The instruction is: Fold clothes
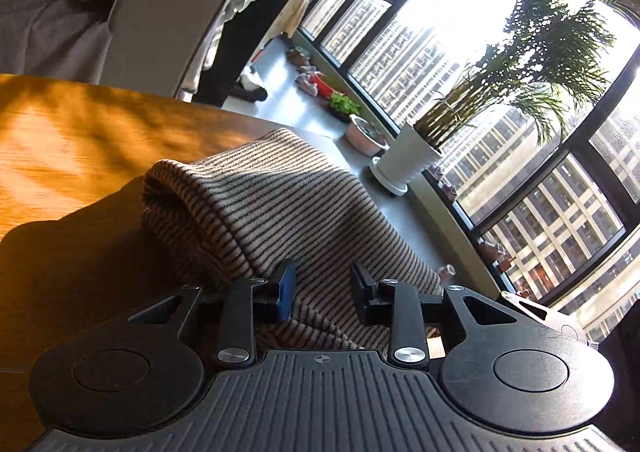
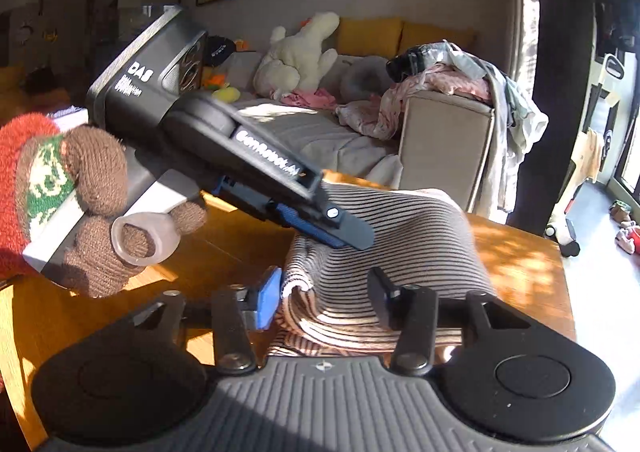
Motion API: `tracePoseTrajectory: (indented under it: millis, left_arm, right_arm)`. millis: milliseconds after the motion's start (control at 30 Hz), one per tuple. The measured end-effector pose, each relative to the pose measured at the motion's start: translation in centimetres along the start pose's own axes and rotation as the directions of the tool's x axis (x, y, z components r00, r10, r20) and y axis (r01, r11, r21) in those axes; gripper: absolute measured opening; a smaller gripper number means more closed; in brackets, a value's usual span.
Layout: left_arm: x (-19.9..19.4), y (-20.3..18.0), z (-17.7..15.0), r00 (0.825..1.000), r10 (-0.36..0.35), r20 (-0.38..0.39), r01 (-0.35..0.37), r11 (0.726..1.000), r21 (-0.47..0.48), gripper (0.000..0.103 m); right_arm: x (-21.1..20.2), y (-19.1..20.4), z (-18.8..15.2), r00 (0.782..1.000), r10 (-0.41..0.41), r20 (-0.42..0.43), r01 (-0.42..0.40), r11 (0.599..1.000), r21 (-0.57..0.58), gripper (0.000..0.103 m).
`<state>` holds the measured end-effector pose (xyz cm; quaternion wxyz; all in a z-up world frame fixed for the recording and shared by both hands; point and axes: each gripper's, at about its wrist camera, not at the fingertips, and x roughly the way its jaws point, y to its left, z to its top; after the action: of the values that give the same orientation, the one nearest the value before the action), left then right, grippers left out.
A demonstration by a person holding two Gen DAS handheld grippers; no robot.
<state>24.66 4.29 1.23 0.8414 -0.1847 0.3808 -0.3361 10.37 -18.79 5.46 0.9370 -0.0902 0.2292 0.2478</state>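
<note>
A beige garment with thin dark stripes [image 1: 280,204] lies bunched on the wooden table [image 1: 72,140]. My left gripper [image 1: 323,288] is open, its fingers on either side of the cloth near its close edge, with cloth between them. In the right wrist view the same garment [image 2: 400,244] lies in front of my right gripper [image 2: 326,300], which is open with a fold of cloth between its fingers. The left gripper [image 2: 344,232] comes in from the upper left and rests low on the garment.
A knitted brown and red toy [image 2: 80,204] sits on the table's left side. A sofa [image 2: 440,132] heaped with clothes and plush toys stands behind the table. A potted palm [image 1: 408,156] and large windows [image 1: 520,172] lie beyond the table's far edge.
</note>
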Motion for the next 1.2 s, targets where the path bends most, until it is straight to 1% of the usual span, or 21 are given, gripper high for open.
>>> tracePoseTrajectory:
  millis: [33, 100, 167, 200, 300, 433, 500, 533, 567, 633, 667, 700, 767, 800, 833, 900, 933, 1000, 1033, 1133, 1200]
  left_arm:
    - [0.1, 0.1, -0.1, 1.0, -0.001, 0.0, 0.001, 1.0, 0.005, 0.033]
    - [-0.1, 0.1, -0.5, 1.0, -0.005, 0.004, 0.005, 1.0, 0.009, 0.033]
    - [-0.1, 0.2, -0.6, 1.0, -0.009, 0.007, 0.009, 1.0, 0.007, 0.033]
    - [-0.1, 0.2, -0.6, 1.0, -0.011, 0.008, 0.011, 1.0, 0.007, 0.033]
    - [0.1, 0.3, -0.6, 1.0, -0.017, 0.009, 0.017, 1.0, 0.005, 0.033]
    - [0.3, 0.4, -0.7, 1.0, -0.021, 0.008, 0.021, 1.0, 0.006, 0.033]
    - [0.4, 0.4, -0.6, 1.0, -0.023, 0.007, 0.023, 1.0, 0.009, 0.033]
    - [0.4, 0.4, -0.7, 1.0, -0.023, 0.007, 0.023, 1.0, 0.009, 0.033]
    - [0.3, 0.4, -0.7, 1.0, -0.021, 0.007, 0.021, 1.0, 0.01, 0.033]
    - [0.2, 0.3, -0.8, 1.0, -0.005, 0.01, 0.004, 1.0, 0.016, 0.033]
    - [0.1, 0.5, -0.7, 1.0, -0.001, 0.011, 0.001, 1.0, 0.014, 0.033]
    - [0.0, 0.6, -0.7, 1.0, 0.002, 0.012, -0.002, 1.0, 0.011, 0.033]
    - [-0.1, 0.9, -0.6, 1.0, 0.004, 0.014, -0.004, 1.0, 0.003, 0.033]
    - [-0.1, 1.1, -0.6, 1.0, -0.006, 0.011, 0.006, 1.0, -0.011, 0.033]
    - [-0.1, 1.2, -0.7, 1.0, -0.013, 0.009, 0.013, 1.0, -0.018, 0.032]
    - [0.1, 0.9, -0.8, 1.0, -0.016, 0.009, 0.016, 1.0, -0.003, 0.031]
    - [0.1, 0.7, -0.9, 1.0, -0.011, 0.01, 0.011, 1.0, 0.01, 0.031]
    - [0.2, 0.5, -0.9, 1.0, -0.003, 0.011, 0.003, 1.0, 0.028, 0.031]
    - [0.1, 0.6, -0.9, 1.0, -0.005, 0.011, 0.005, 1.0, 0.027, 0.031]
    - [0.1, 0.7, -1.0, 1.0, -0.009, 0.011, 0.009, 1.0, 0.024, 0.031]
    - [0.1, 0.6, -1.0, 1.0, -0.006, 0.013, 0.006, 1.0, 0.03, 0.031]
  right_arm:
    - [-0.7, -1.0, 0.1, 1.0, -0.019, 0.014, 0.018, 0.999, 0.032, 0.068]
    - [-1.5, -3.7, 0.2, 0.997, -0.067, 0.039, 0.061, 0.988, 0.138, 0.072]
    - [-1.8, -6.3, 0.1, 0.993, -0.108, 0.048, 0.094, 0.965, 0.244, 0.082]
    - [-1.4, -7.5, -0.2, 0.993, -0.112, 0.041, 0.095, 0.948, 0.303, 0.083]
    - [1.3, -10.5, -1.8, 0.995, -0.096, -0.031, 0.1, 0.892, 0.442, 0.084]
    - [2.1, -10.6, -3.4, 1.0, 0.018, -0.02, -0.004, 0.843, 0.538, 0.095]
    - [2.5, -10.7, -4.2, 0.997, 0.074, -0.01, -0.055, 0.81, 0.583, 0.095]
    - [2.6, -10.7, -4.5, 0.995, 0.102, -0.004, -0.079, 0.792, 0.605, 0.089]
    - [2.8, -10.7, -4.9, 0.992, 0.13, 0.003, -0.103, 0.773, 0.626, 0.073]
    - [3.2, -10.7, -5.6, 0.983, 0.181, 0.02, -0.149, 0.737, 0.66, 0.066]
    - [2.7, -9.9, -4.7, 0.983, 0.18, 0.034, -0.163, 0.775, 0.611, 0.057]
    - [2.3, -9.5, -4.3, 0.983, 0.179, 0.047, -0.171, 0.784, 0.596, 0.053]
    - [1.7, -9.2, -3.9, 0.981, 0.183, 0.056, -0.18, 0.784, 0.594, 0.048]
    - [1.8, -9.0, -3.9, 0.984, 0.174, 0.037, -0.162, 0.793, 0.587, 0.048]
    - [2.0, -8.7, -4.3, 0.988, 0.151, -0.004, -0.123, 0.814, 0.567, 0.048]
    - [2.3, -8.2, -4.9, 0.991, 0.104, -0.08, -0.047, 0.851, 0.524, 0.048]
    - [2.3, -8.2, -5.0, 0.991, 0.094, -0.096, -0.032, 0.858, 0.513, 0.049]
    - [1.2, -8.3, -4.7, 0.993, 0.07, -0.094, -0.015, 0.87, 0.492, 0.056]
    - [0.7, -8.4, -4.5, 0.994, 0.055, -0.091, -0.004, 0.877, 0.48, 0.061]
    - [-1.3, -8.5, -2.4, 0.999, -0.046, -0.029, 0.054, 0.914, 0.403, 0.075]
    - [-2.0, -8.5, -1.0, 0.996, -0.083, 0.022, 0.07, 0.93, 0.362, 0.075]
